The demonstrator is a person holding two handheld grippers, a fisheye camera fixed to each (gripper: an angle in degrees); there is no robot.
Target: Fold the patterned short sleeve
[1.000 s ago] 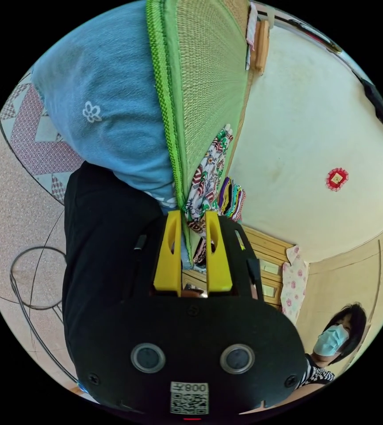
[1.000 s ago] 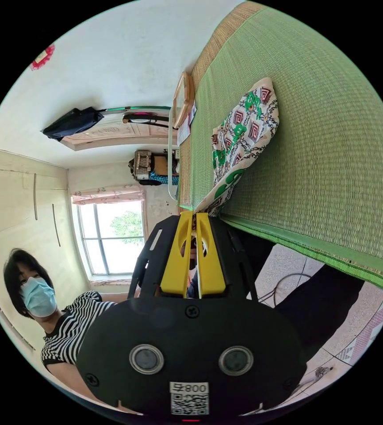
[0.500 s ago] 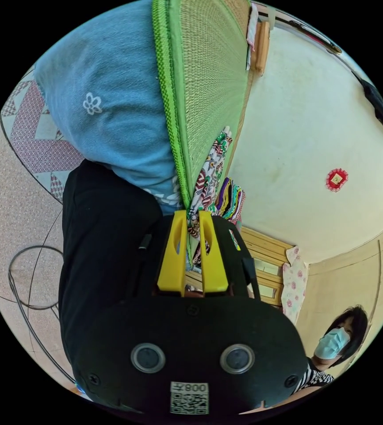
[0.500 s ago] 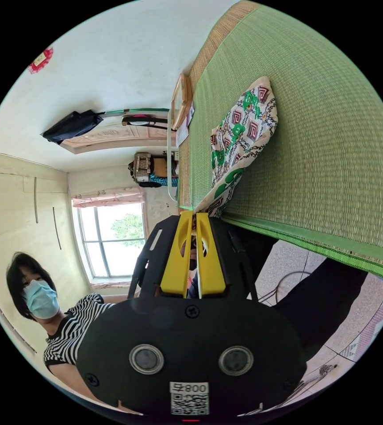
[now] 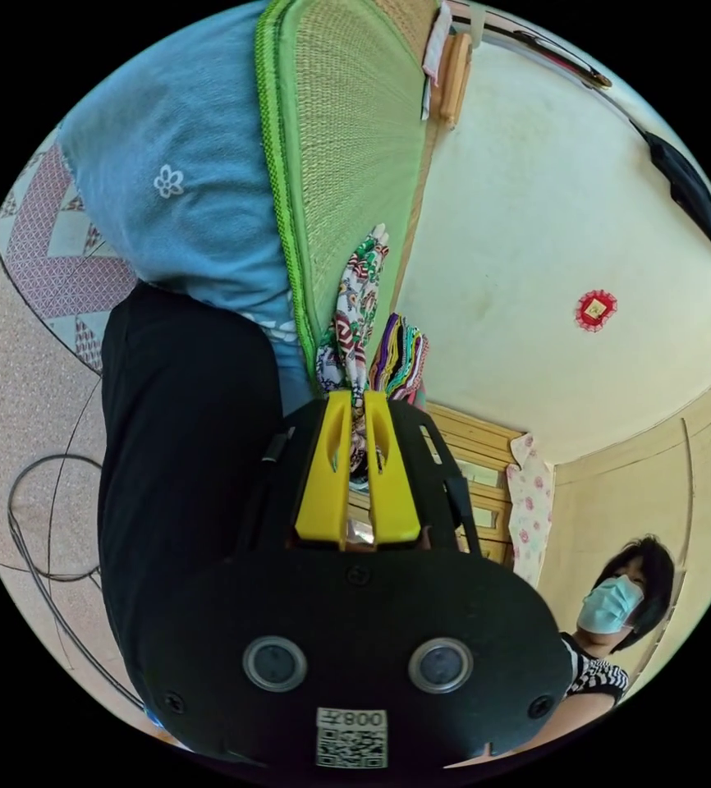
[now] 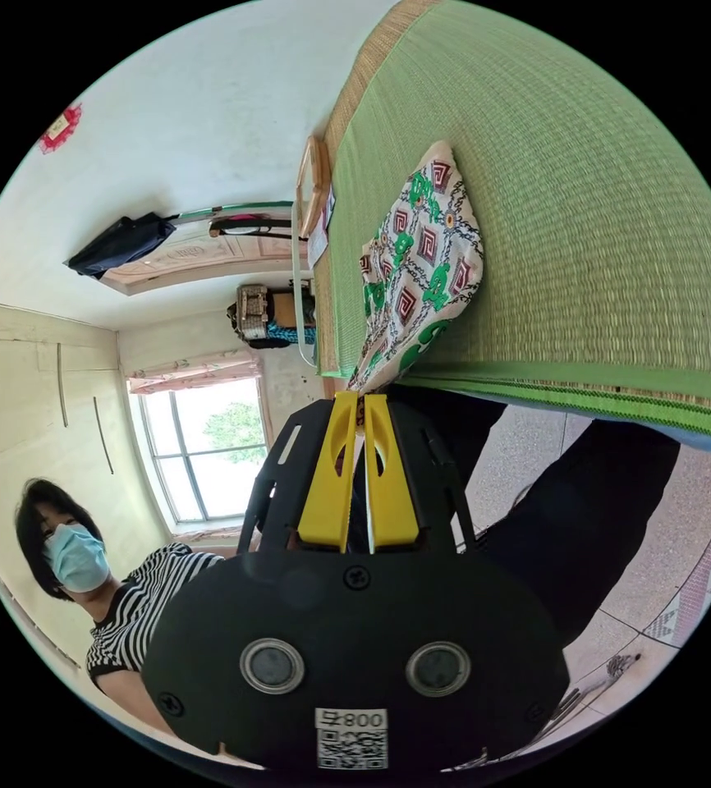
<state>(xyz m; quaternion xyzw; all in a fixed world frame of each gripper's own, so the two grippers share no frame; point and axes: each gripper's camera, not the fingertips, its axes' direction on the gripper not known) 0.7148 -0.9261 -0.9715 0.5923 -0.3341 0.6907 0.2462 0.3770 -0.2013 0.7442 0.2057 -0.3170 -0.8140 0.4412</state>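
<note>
Tongs both sit clamped on the patterned short sleeve (image 6: 421, 254): left gripper (image 5: 355, 402), right gripper (image 6: 354, 404). Garment lies ahead of our jaws on the green mat (image 6: 585, 213). We advise equal tension, level edges.

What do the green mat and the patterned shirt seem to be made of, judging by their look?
Green mat: probably woven straw or rush, matte; fine parallel ribs show, with a stitched green cloth border along the edge. Patterned shirt: seemingly thin printed woven cloth, matte; it creases softly and droops over the mat's edge toward the right gripper.
</note>
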